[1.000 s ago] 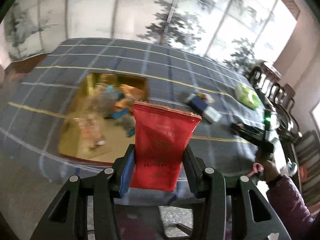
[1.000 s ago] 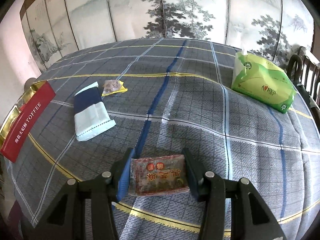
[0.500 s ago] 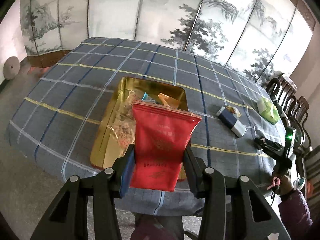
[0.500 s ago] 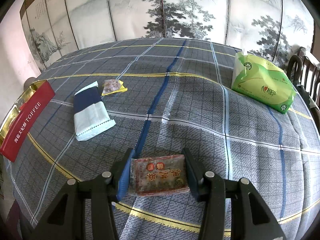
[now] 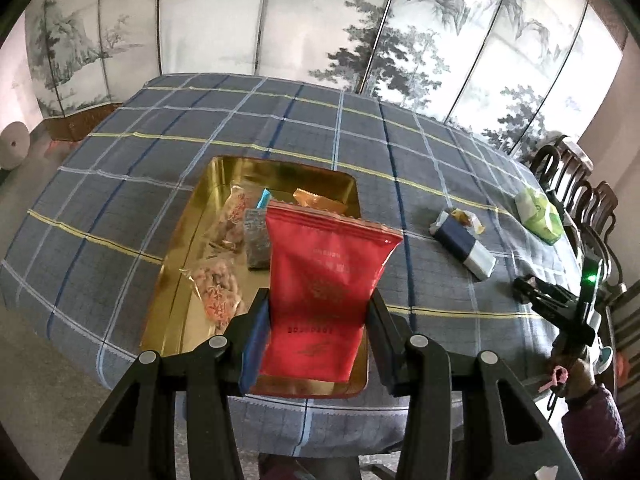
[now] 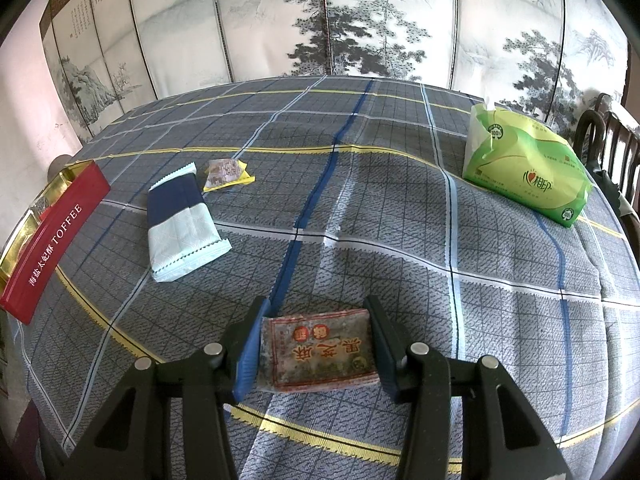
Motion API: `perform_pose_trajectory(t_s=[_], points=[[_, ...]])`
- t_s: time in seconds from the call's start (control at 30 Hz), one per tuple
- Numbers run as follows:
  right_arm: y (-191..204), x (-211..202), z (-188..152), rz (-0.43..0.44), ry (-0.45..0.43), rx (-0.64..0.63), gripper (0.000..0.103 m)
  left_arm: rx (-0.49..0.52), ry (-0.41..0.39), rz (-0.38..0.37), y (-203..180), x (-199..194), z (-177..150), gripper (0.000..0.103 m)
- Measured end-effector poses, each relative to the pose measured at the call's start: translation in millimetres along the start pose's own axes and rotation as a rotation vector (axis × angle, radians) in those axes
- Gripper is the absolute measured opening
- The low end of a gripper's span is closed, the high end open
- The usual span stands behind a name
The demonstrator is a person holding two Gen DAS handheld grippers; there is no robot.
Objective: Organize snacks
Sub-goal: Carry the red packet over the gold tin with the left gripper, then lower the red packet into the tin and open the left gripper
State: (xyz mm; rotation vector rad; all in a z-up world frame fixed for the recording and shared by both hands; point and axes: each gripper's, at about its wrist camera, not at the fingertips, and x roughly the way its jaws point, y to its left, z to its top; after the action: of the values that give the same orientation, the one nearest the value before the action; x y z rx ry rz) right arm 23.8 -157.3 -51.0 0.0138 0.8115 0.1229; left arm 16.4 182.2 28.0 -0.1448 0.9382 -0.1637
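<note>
A red snack pouch (image 5: pixel 324 296) stands upright, pinched at its lower half by the left hand-held gripper (image 5: pixel 316 332), directly in front of and above the near end of the open gold tin (image 5: pixel 192 216) on the plaid-covered table (image 5: pixel 120 208). The tin's long axis runs away from that gripper, toward the painted screen, so the drop looks to lie just ahead and down (several wrapped snacks already sit inside). The right hand-held gripper (image 6: pixel 316 344), well off to the right of the tin, is closed on a flat brown packet (image 6: pixel 318 354) lying on the cloth. A blue-and-white packet (image 6: pixel 180 228) and a small yellow-wrapped sweet (image 6: pixel 226 174) wait between it and the tin; the left is plainly nearer the tin.
</note>
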Motion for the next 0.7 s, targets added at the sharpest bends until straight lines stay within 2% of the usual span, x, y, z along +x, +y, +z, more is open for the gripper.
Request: perform_pose_trajectory(t_s=[0.7], points=[[0.9,0.7,0.1,-0.001,0.000,0.000,0.048,-0.017,0.047,0.037,8.2,35.6,-0.7,0.042]])
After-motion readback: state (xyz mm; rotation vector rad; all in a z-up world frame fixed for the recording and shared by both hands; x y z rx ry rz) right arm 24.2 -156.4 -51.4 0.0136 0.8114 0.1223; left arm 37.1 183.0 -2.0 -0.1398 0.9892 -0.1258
